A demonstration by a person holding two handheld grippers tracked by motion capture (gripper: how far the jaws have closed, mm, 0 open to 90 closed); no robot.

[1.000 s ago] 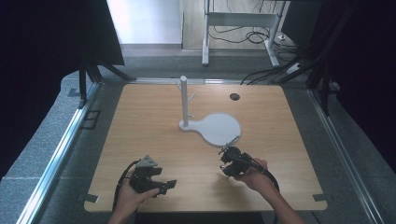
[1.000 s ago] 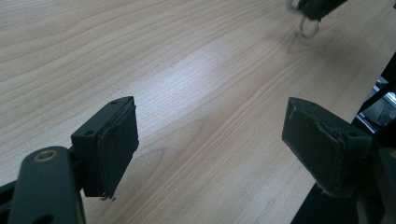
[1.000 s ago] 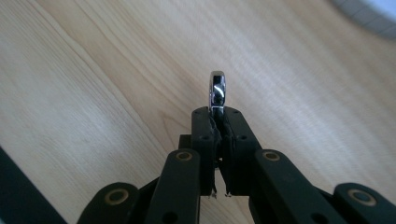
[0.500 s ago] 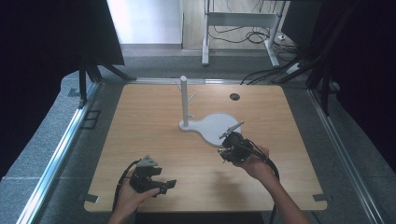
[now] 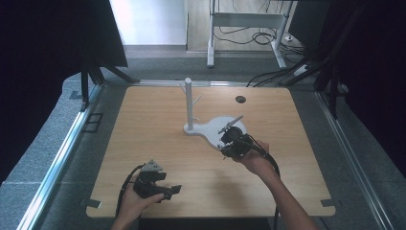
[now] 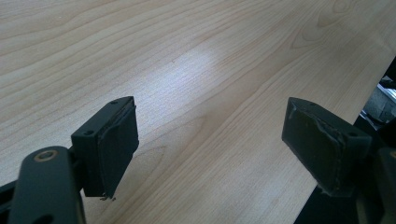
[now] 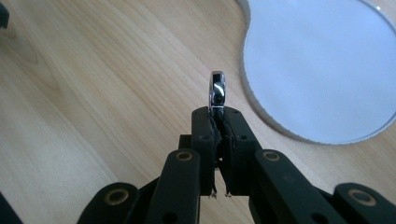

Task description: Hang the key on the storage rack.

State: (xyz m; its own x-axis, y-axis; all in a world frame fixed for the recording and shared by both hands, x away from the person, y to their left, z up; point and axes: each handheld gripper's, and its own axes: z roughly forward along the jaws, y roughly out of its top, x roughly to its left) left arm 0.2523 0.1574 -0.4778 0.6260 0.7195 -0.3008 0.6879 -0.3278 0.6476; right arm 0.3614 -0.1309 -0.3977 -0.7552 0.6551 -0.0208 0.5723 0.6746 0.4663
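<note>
Since a second ago the right tongs [image 5: 229, 139] have risen off the counter [image 5: 143, 124] and gone forward with a spoon [image 5: 230, 124]; they now hang over the near edge of the white base [image 5: 215, 125], where before they sat just short of it. The left tongs [image 5: 165, 190] have stayed put near the front edge.

The right tongs are pressed together on the spoon [image 7: 217, 91], seen end-on in the right gripper view as a thin chrome sliver sticking up from between the pads. In the high view the spoon slants up and away over the round part of the base. That base [image 7: 322, 65] has a curved rim just right of the tongs in the gripper view, with bare wood to the left.

A white post [image 5: 188, 103] with short pegs stands on the narrow end of the base, left of the spoon and apart from it.

The left tongs [image 6: 210, 144] are spread wide with nothing between them, only bare wood; the counter's edge runs close past the right-hand pad [image 6: 317, 144].

Open wood lies between the two hands and all along the left half. A dark hole [image 5: 240, 99] sits near the far edge.
</note>
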